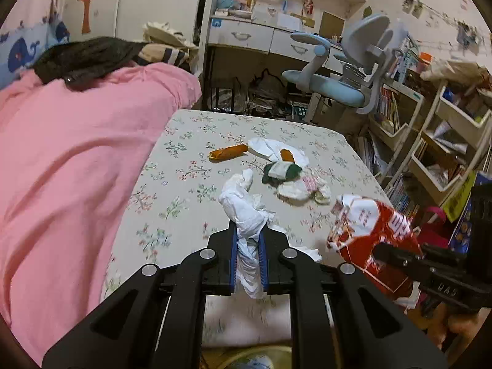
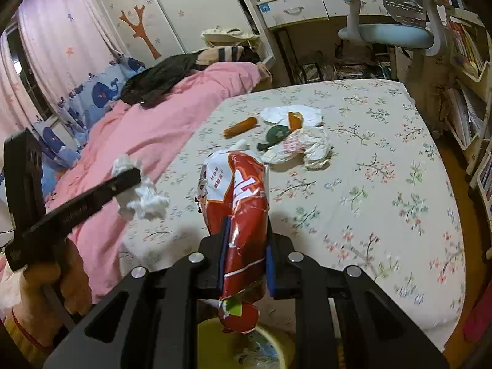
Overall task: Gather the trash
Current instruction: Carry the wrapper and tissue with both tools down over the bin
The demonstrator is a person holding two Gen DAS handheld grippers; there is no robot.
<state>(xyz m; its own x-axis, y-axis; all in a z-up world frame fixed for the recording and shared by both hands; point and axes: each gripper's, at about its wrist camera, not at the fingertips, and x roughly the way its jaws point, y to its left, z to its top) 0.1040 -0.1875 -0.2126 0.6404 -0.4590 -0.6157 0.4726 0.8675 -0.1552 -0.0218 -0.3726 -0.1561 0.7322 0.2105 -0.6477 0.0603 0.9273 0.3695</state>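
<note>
left wrist view shows the left gripper point(image 1: 249, 240) pinched tight on a white tissue point(image 1: 244, 203), which hangs up off the bed point(image 1: 190, 141). the tissue sticks out past both ends of the blue pads point(image 1: 233, 255).

right wrist view shows the right gripper point(image 2: 244, 246) squeezed on a red bag point(image 2: 243, 196), a crinkly snack bag. it is lifted off the bed too. the pads press on its sides, so the jaws stay a little apart.

so 2 bits of trash are picked up now, 1 in each gripper. neither is thrown away yet. a yellow bin point(image 2: 276, 347) shows at the bottom, under the red bag, and i think that is where they go.

more trash waits on the bed, in a small heap near the middle:
- an orange wrapper point(image 1: 228, 152), lying alone just beside the heap
- a white wrapper point(image 1: 270, 149) with an orange bit point(image 1: 287, 155) on it
- a green and white pack point(image 1: 281, 172)
- a white plastic bag point(image 1: 303, 189) with pink print

that is about 4 or 5 things left, so i think the job is less than half done.

the red bag has big white letters and small red words on a white patch. they look chinese, but they are too bent and blurry for me to read. the pink print is also too small to read.
</note>
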